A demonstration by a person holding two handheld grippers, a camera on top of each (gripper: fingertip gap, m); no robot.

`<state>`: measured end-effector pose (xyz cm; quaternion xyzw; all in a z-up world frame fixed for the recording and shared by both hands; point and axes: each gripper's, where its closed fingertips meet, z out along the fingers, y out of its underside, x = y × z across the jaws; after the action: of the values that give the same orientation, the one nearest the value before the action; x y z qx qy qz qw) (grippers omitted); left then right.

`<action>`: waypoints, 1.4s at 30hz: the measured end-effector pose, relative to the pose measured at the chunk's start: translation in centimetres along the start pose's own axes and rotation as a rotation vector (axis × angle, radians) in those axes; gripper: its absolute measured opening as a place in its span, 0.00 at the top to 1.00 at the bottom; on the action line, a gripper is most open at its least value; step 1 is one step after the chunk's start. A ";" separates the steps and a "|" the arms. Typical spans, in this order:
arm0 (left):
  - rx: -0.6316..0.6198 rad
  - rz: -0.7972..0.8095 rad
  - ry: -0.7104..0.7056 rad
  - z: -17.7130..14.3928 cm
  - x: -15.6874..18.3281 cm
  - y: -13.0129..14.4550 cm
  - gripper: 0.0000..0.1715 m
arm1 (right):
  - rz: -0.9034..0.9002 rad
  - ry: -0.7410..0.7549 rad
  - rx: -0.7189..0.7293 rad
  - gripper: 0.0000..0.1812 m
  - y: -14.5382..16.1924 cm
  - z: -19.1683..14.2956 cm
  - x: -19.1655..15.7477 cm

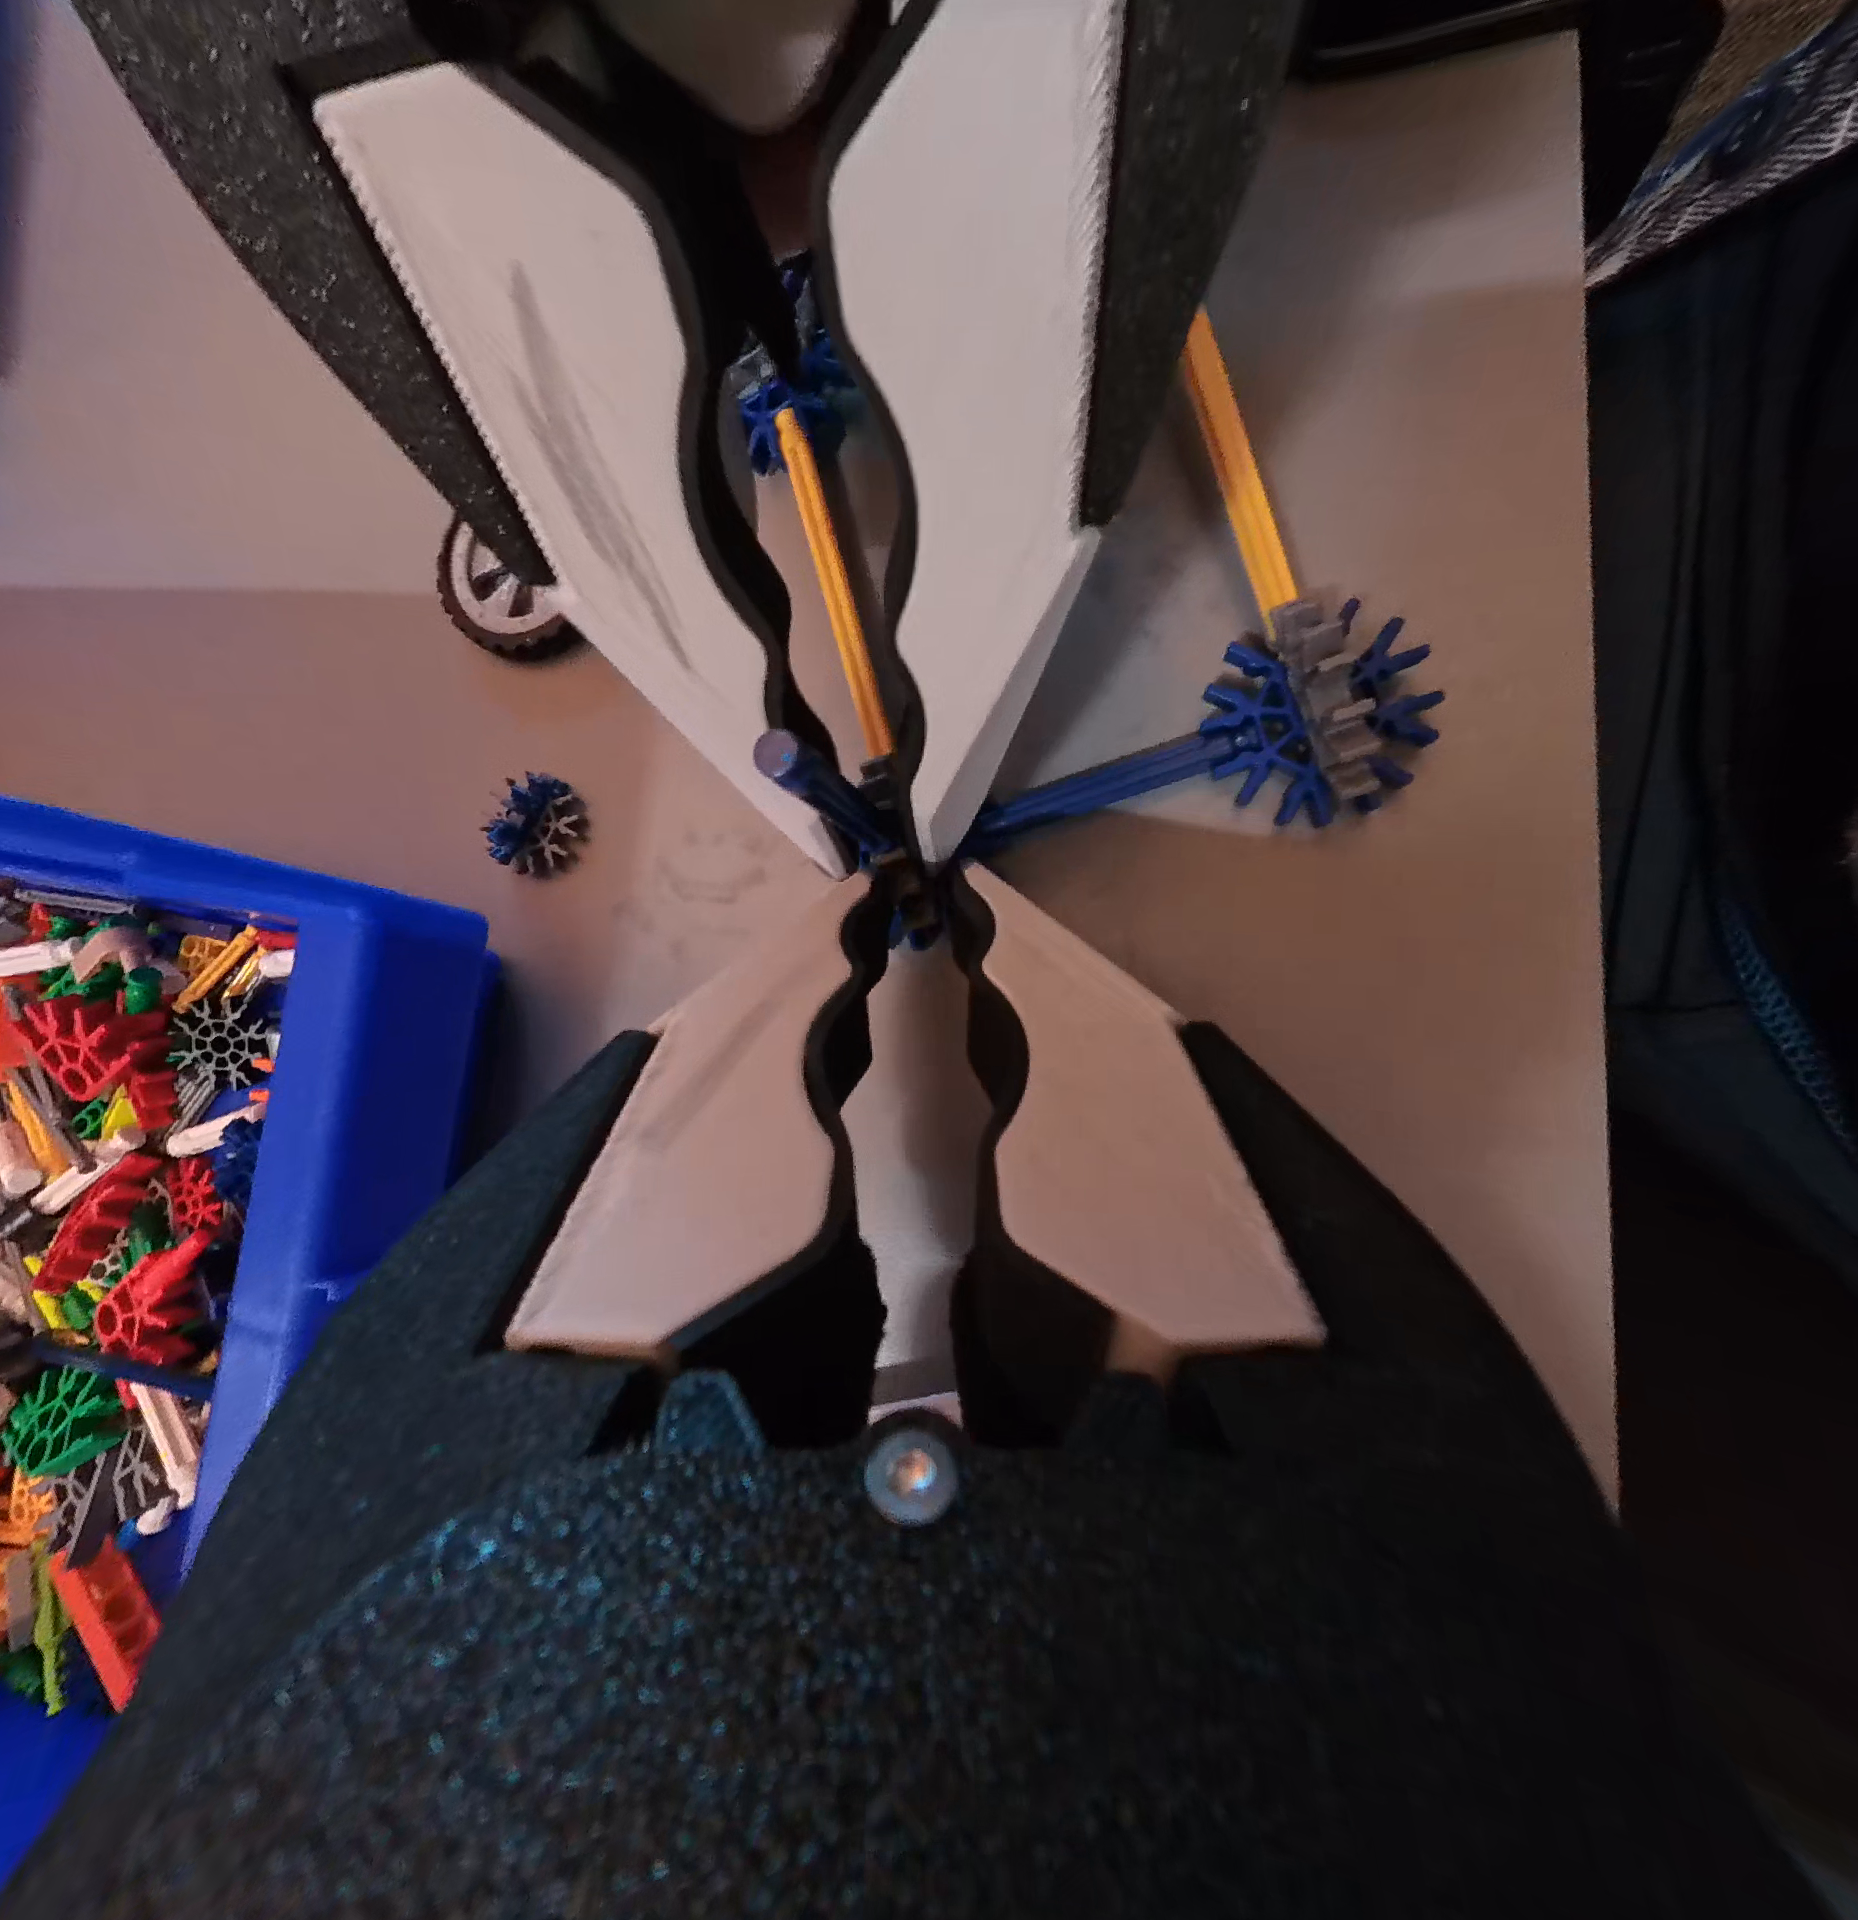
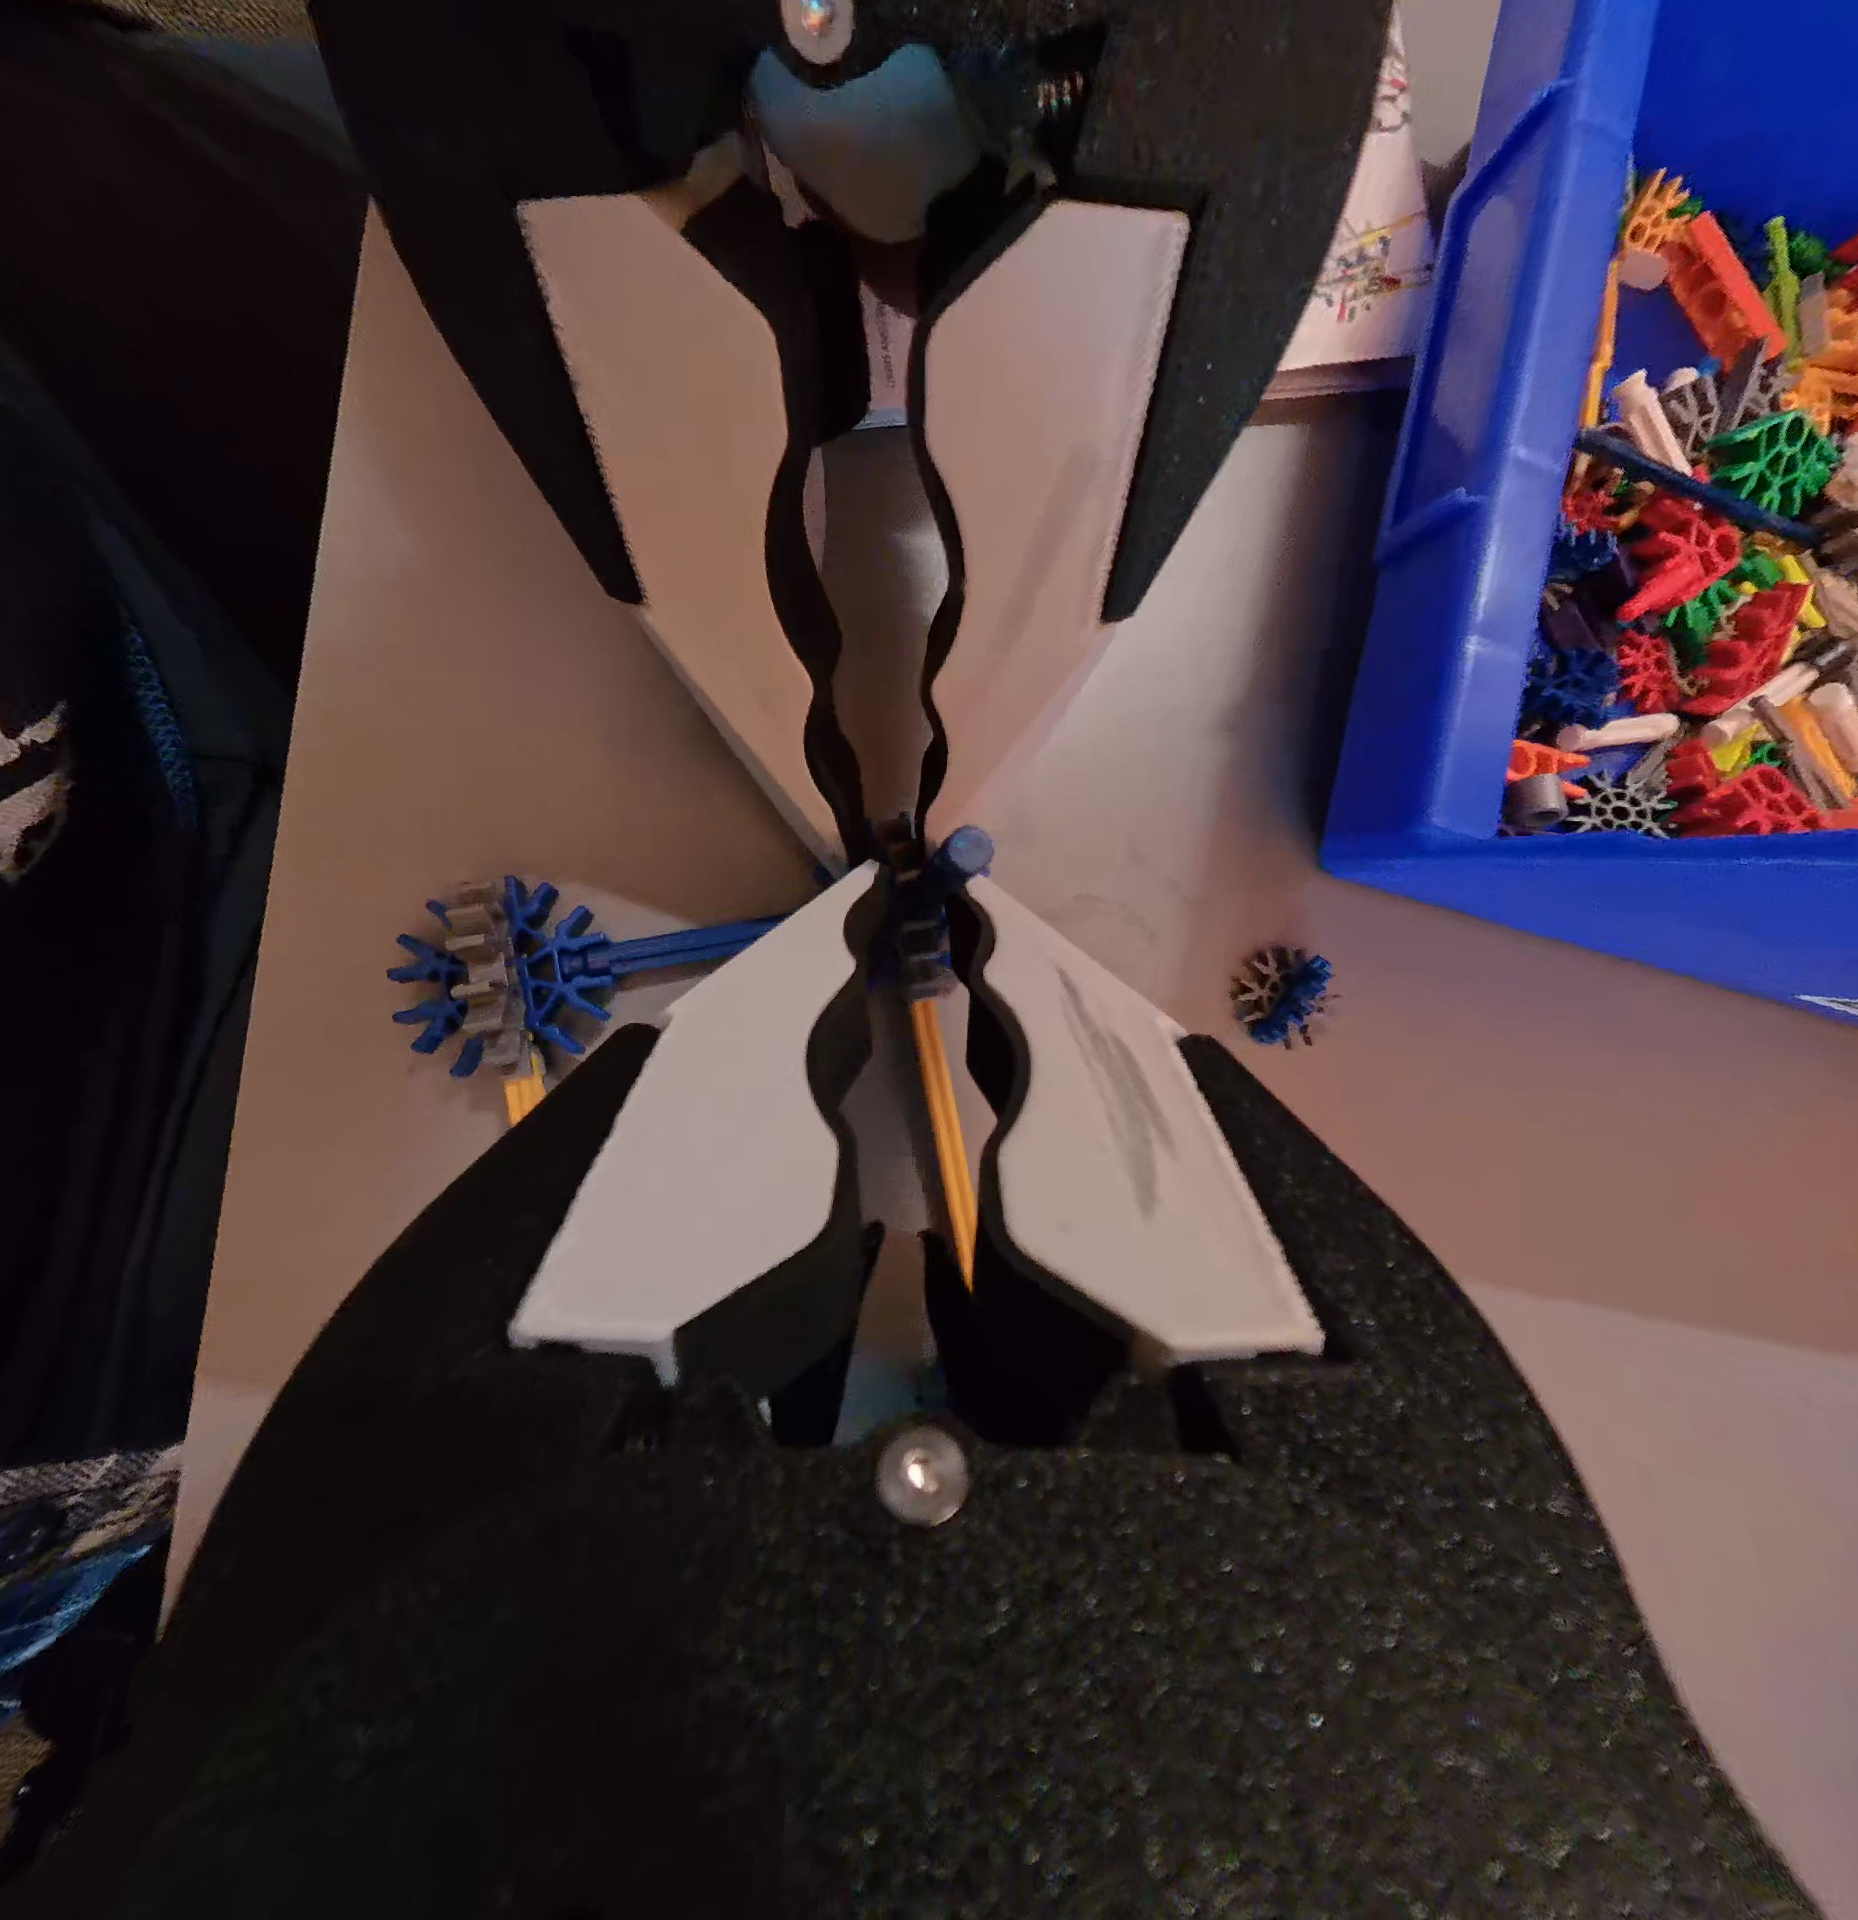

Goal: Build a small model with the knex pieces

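A toy frame of rods and connectors hangs between my two grippers, which meet tip to tip over a pale table [image 1: 1320,1039]. My left gripper [image 1: 909,902] is shut on the frame's central blue-and-grey connector [image 1: 912,920]. My right gripper [image 2: 912,914] is shut on the same connector [image 2: 917,940] from the opposite side. A yellow rod [image 2: 944,1132] runs back between the right fingers. A blue rod [image 1: 1091,790] leads to a blue-and-grey connector cluster [image 1: 1314,717], which carries a second yellow rod [image 1: 1237,468]. A short blue rod end [image 1: 774,750] sticks out beside the tips.
A blue bin [image 1: 385,1039] with several mixed coloured pieces stands beside the grippers, also in the right wrist view [image 2: 1424,623]. A loose blue-and-grey connector [image 1: 535,826] and a small wheel [image 1: 494,608] lie on the table. A printed sheet [image 2: 1356,270] lies beyond. Dark clothing [image 1: 1735,727] borders the table edge. My left and right fingertips are right by each other.
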<state>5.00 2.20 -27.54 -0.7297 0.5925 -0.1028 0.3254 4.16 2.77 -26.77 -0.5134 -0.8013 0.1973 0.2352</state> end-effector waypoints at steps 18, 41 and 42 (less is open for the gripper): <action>-0.001 -0.079 0.000 -0.1 -1.5 0.7 0.94 | 0.398 -0.126 0.205 0.96 -2.0 -1.9 1.9; -0.102 -0.196 -0.243 0.5 0.0 -0.5 0.94 | 0.268 -0.099 0.085 0.86 0.3 -2.4 0.9; -0.095 -0.206 -0.254 0.5 0.1 -0.6 0.94 | 0.264 -0.100 0.076 0.86 0.5 -2.4 0.9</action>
<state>5.73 2.36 -27.60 -0.8084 0.4728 -0.0146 0.3502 5.56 3.94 -24.95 -0.5946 -0.7296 0.2818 0.1863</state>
